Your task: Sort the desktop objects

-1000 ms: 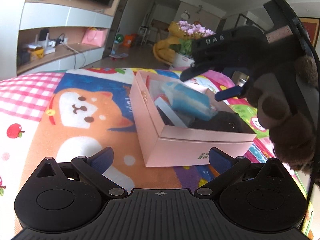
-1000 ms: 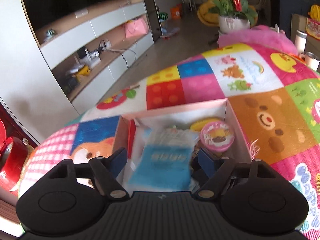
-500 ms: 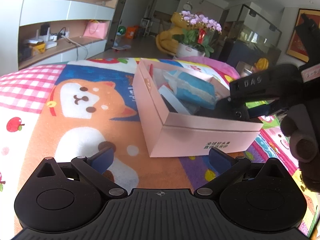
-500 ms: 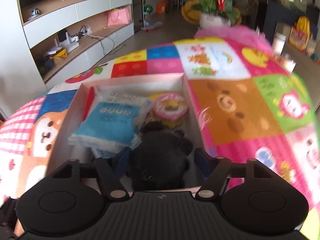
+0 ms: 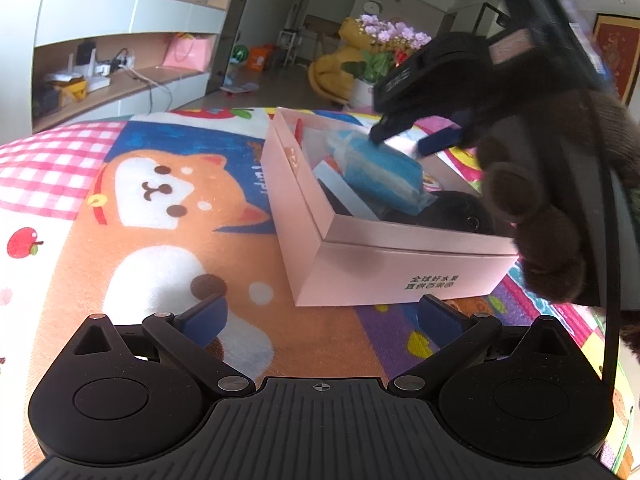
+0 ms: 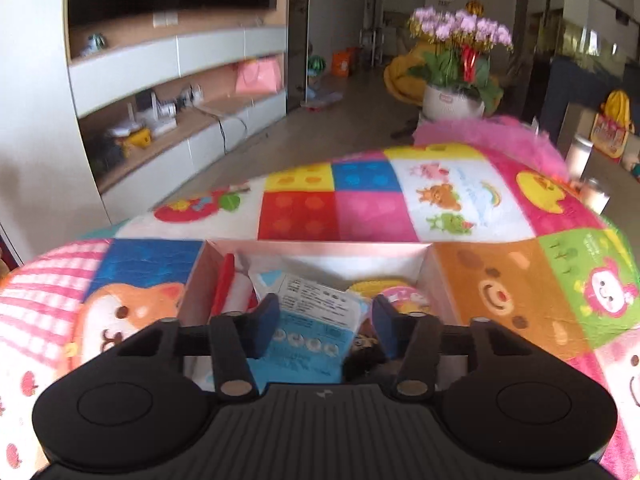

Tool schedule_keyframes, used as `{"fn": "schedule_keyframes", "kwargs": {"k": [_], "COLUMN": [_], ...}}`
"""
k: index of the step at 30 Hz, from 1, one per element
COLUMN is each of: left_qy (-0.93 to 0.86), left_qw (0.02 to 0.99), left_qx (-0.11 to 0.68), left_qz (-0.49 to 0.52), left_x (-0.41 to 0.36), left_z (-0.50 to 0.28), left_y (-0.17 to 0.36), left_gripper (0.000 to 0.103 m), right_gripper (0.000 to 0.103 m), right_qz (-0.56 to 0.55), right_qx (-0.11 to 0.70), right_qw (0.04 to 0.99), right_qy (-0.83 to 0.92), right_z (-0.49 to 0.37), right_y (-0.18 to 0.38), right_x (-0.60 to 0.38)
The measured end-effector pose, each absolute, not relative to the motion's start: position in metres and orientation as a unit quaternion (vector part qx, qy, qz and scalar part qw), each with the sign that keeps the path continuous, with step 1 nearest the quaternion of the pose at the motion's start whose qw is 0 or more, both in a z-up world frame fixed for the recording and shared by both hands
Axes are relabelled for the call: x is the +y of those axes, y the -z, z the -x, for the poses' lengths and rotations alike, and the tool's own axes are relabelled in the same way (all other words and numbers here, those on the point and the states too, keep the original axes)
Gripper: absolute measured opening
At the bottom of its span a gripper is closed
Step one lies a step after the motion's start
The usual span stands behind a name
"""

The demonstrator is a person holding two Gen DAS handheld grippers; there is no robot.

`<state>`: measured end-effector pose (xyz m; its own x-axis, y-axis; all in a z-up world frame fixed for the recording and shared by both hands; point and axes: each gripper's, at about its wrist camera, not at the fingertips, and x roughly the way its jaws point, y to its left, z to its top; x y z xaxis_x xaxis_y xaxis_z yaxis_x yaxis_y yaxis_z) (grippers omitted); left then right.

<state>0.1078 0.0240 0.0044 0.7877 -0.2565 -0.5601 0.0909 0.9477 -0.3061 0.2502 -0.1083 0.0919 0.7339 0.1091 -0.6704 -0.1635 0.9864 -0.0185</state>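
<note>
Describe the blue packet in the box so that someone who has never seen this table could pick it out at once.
Find the open pink box on the cartoon play mat. Inside, the blue packet lies on top, with a black plush toy on one side and a round pink tin nearby. It alone is a flat, crinkly blue wrapper with a white printed label.

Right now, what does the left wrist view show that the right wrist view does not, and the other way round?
Only the left wrist view shows the right tool from outside, held by a gloved hand above the pink box, its jaws closing with nothing gripped, and a black plush item at the box's near end. Only the right wrist view shows the round pink tin in the box and the white printed label on the blue packet. Both share the box, the blue packet, the cartoon mat and the potted flowers.
</note>
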Motion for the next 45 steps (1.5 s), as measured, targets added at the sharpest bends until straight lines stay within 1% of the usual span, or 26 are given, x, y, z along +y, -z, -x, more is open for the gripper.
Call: {"fn": "schedule_keyframes", "kwargs": {"k": [2, 6, 11, 13, 16, 20, 24, 29, 31, 35, 37, 38, 39, 41, 43, 44, 45], "left_qy": [0.093, 0.098, 0.100, 0.099, 0.099, 0.100, 0.101, 0.097, 0.096, 0.093, 0.090, 0.088, 0.087, 0.090, 0.102, 0.111, 0.123], "left_qw": [0.936, 0.935, 0.936, 0.935, 0.935, 0.934, 0.934, 0.934, 0.933, 0.934, 0.937, 0.939, 0.942, 0.954, 0.959, 0.960, 0.961], "left_qx": [0.312, 0.313, 0.312, 0.313, 0.315, 0.317, 0.317, 0.318, 0.319, 0.315, 0.308, 0.301, 0.290, 0.252, 0.227, 0.221, 0.219], "left_qz": [0.137, 0.135, 0.132, 0.132, 0.132, 0.131, 0.131, 0.133, 0.134, 0.137, 0.142, 0.143, 0.141, 0.136, 0.135, 0.129, 0.116], "left_x": [0.026, 0.024, 0.022, 0.023, 0.023, 0.022, 0.022, 0.024, 0.024, 0.027, 0.028, 0.029, 0.028, 0.026, 0.023, 0.019, 0.014], "left_z": [-0.108, -0.108, -0.107, -0.108, -0.109, -0.109, -0.109, -0.110, -0.110, -0.110, -0.108, -0.106, -0.104, -0.098, -0.097, -0.098, -0.103], "left_y": [-0.005, -0.005, -0.005, -0.004, -0.003, -0.003, -0.002, -0.001, 0.000, -0.001, -0.003, -0.005, -0.009, -0.022, -0.038, -0.047, -0.057], "left_gripper": [0.103, 0.103, 0.103, 0.103, 0.103, 0.103, 0.103, 0.103, 0.103, 0.103, 0.103, 0.103, 0.103, 0.103, 0.103, 0.103, 0.103], "right_gripper": [0.039, 0.040, 0.040, 0.043, 0.048, 0.061, 0.061, 0.061, 0.060, 0.061, 0.067, 0.076, 0.083, 0.087, 0.095, 0.101, 0.103], "right_qz": [-0.008, -0.042, -0.021, -0.004, -0.009, 0.000, -0.018, -0.105, -0.096, -0.043, -0.031, -0.025, -0.020, -0.012, -0.013, -0.019, -0.023], "right_qx": [0.386, 0.420, 0.459, 0.443, 0.414, 0.389, 0.434, 0.460, 0.451, 0.403, 0.368, 0.349, 0.332, 0.301, 0.275, 0.261, 0.246], "right_qw": [0.919, 0.894, 0.880, 0.891, 0.906, 0.920, 0.900, 0.877, 0.883, 0.911, 0.927, 0.934, 0.941, 0.952, 0.960, 0.964, 0.969], "right_qy": [-0.078, -0.151, -0.118, -0.101, -0.088, -0.049, -0.040, -0.089, -0.083, -0.071, -0.074, -0.072, -0.066, -0.054, -0.043, -0.036, -0.028], "right_z": [-0.255, -0.234, -0.228, -0.221, -0.213, -0.216, -0.225, -0.224, -0.223, -0.206, -0.186, -0.175, -0.167, -0.151, -0.142, -0.139, -0.136], "right_y": [-0.090, -0.099, -0.091, -0.093, -0.106, -0.115, -0.091, -0.073, -0.071, -0.080, -0.090, -0.094, -0.097, -0.100, -0.098, -0.095, -0.090], "right_x": [-0.110, -0.113, -0.130, -0.139, -0.156, -0.174, -0.183, -0.181, -0.174, -0.171, -0.180, -0.186, -0.192, -0.205, -0.217, -0.223, -0.228]}}
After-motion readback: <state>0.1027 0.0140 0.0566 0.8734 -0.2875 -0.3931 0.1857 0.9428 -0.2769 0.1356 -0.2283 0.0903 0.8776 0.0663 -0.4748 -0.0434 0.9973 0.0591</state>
